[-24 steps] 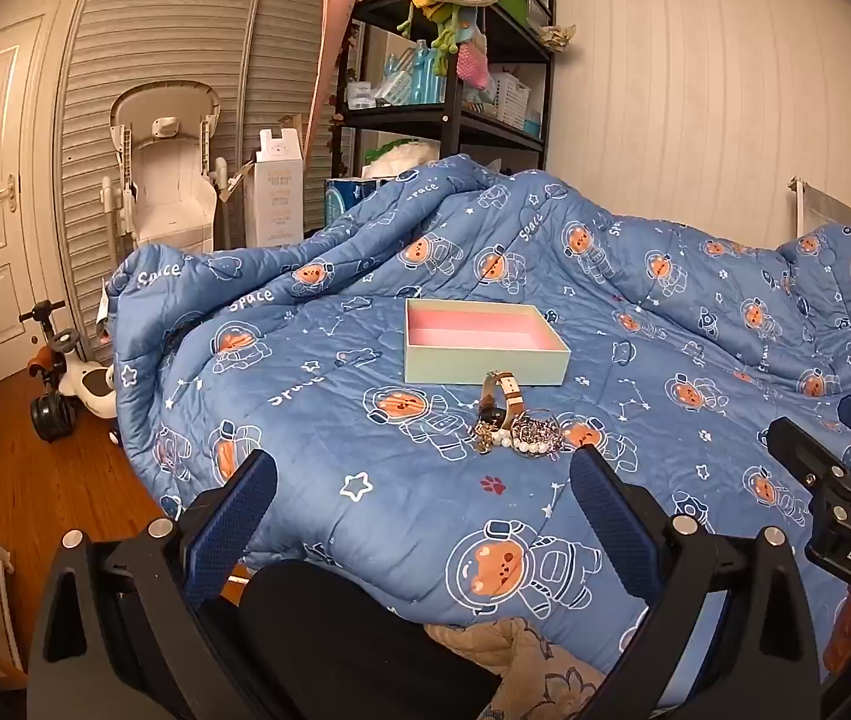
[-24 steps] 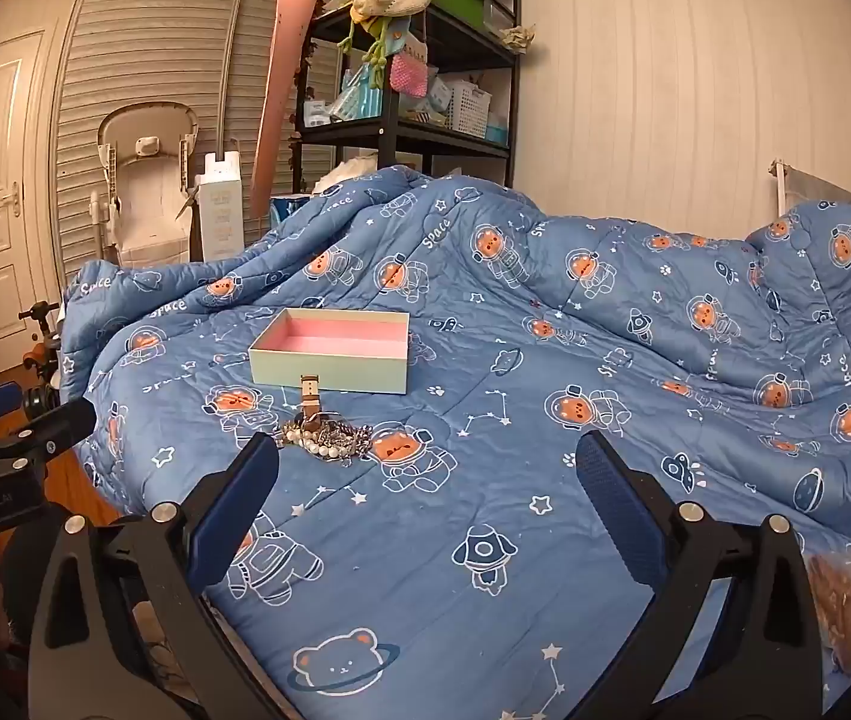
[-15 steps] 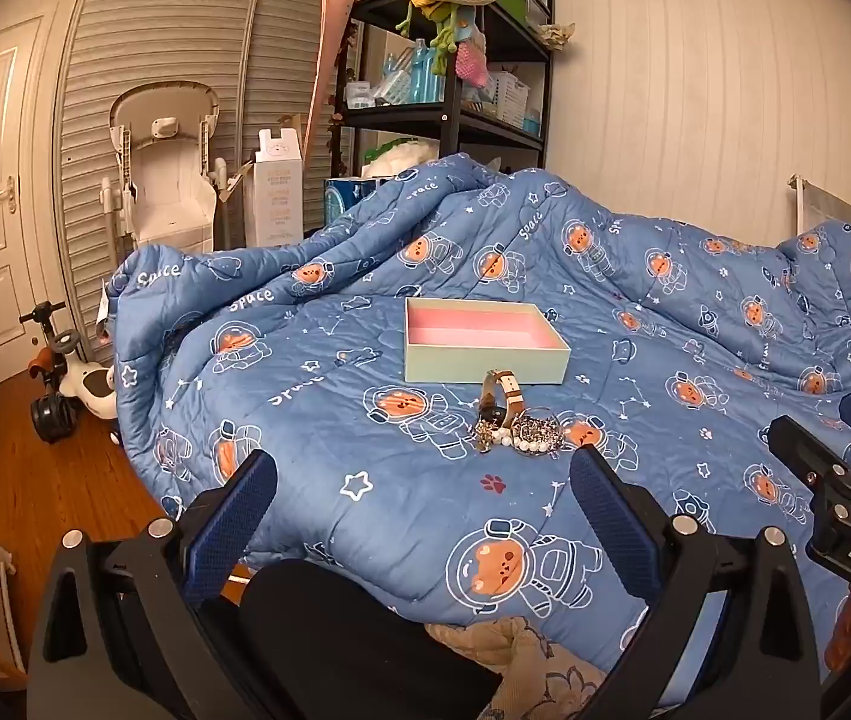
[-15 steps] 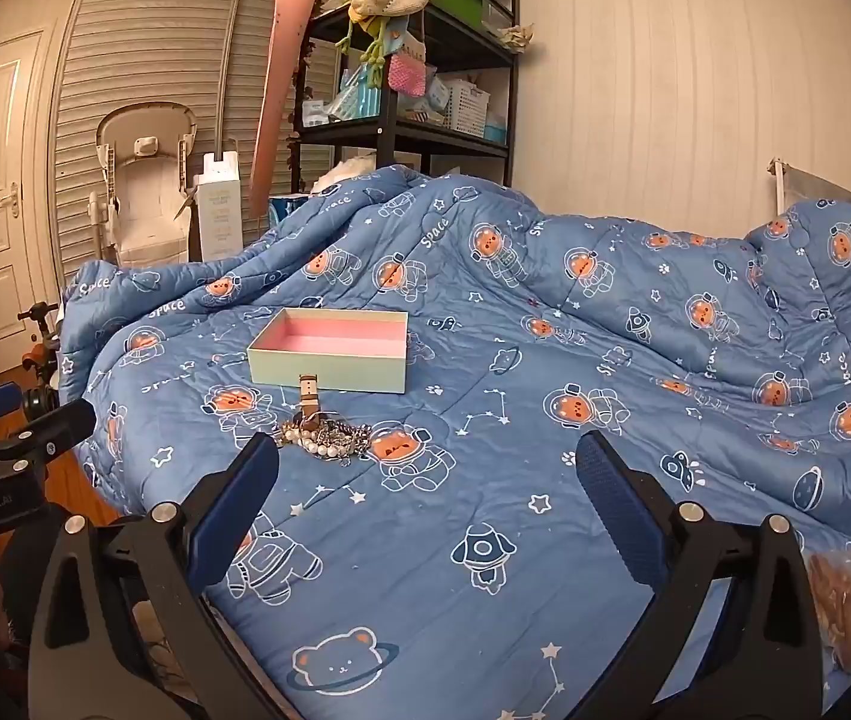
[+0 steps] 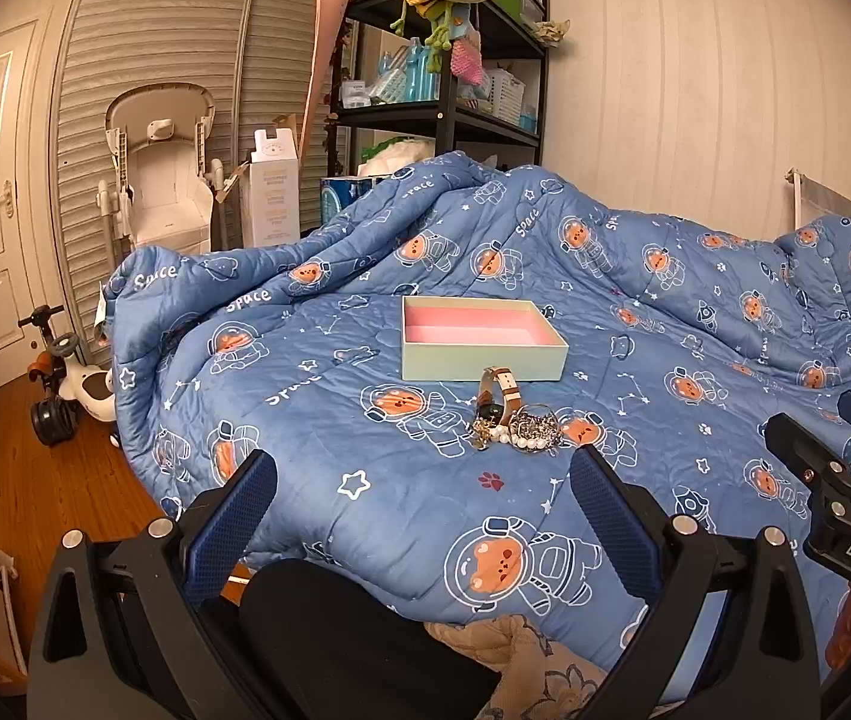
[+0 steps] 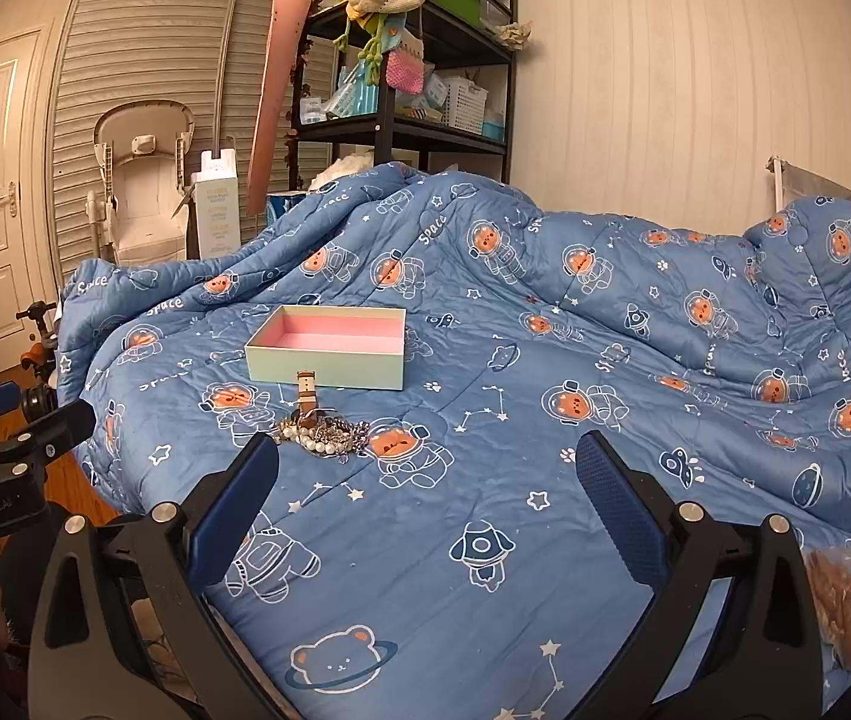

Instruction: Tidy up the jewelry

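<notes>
The left claw (image 5: 422,513) stands wide with nothing between its blue pads, hanging over the near edge of the bed's blue quilt (image 5: 635,312). Just ahead of it and slightly toward its right finger lies the jewelry heap (image 5: 515,432), pearls and chains tangled on the quilt, with a watch (image 5: 500,393) on a tan strap leaning at the heap's far side. Beyond the watch, close behind it, sits the open box (image 5: 479,345), pale green outside and pink inside. The right claw (image 6: 425,498) is also spread wide and holds nothing, over the quilt (image 6: 605,360); from it the jewelry heap (image 6: 323,435) lies just past its left finger, the watch (image 6: 307,399) behind that, and the box (image 6: 329,348) farther ahead to the left.
</notes>
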